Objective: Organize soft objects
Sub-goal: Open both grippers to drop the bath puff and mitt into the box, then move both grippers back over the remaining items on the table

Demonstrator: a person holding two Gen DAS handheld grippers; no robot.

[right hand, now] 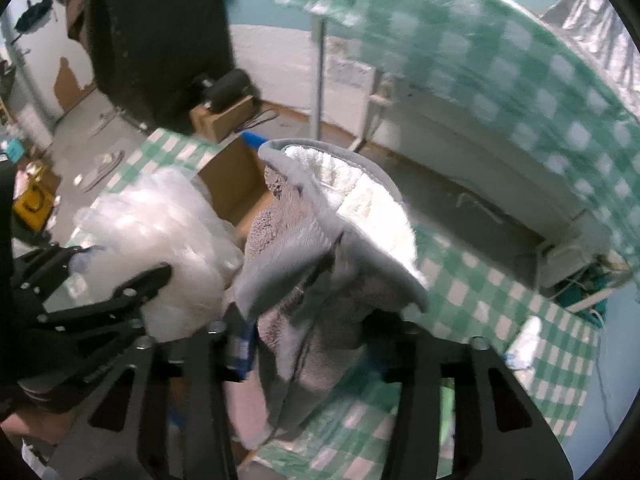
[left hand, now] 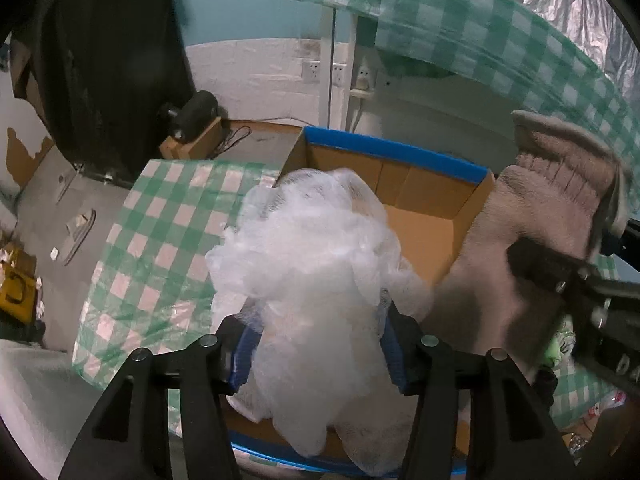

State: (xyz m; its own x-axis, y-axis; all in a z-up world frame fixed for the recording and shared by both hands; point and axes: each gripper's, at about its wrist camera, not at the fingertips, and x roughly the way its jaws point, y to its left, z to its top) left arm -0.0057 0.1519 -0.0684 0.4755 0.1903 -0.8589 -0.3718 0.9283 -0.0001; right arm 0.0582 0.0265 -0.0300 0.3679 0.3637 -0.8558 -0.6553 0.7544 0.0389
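Observation:
My left gripper (left hand: 316, 344) is shut on a white mesh pouf (left hand: 304, 248), its blue pads pressing both sides. The pouf hangs over an open cardboard box with a blue rim (left hand: 392, 152). To the right, a grey-beige plush slipper (left hand: 532, 216) hangs by the box's right wall, with a finger (left hand: 548, 268) of my right gripper against it. In the right wrist view the slipper (right hand: 320, 240) stands between the jaws of my right gripper (right hand: 312, 344), which are apart and barely touch it. The pouf (right hand: 160, 232) and a left finger (right hand: 136, 284) show at left, the box (right hand: 232, 184) behind.
The box sits on a table with a green-and-white checked cloth (left hand: 160, 240). A second checked-cloth table (left hand: 500, 40) stands behind it on white legs. Small packets (right hand: 524, 344) lie on the cloth at right. A black panel (left hand: 112, 60) and floor clutter are at left.

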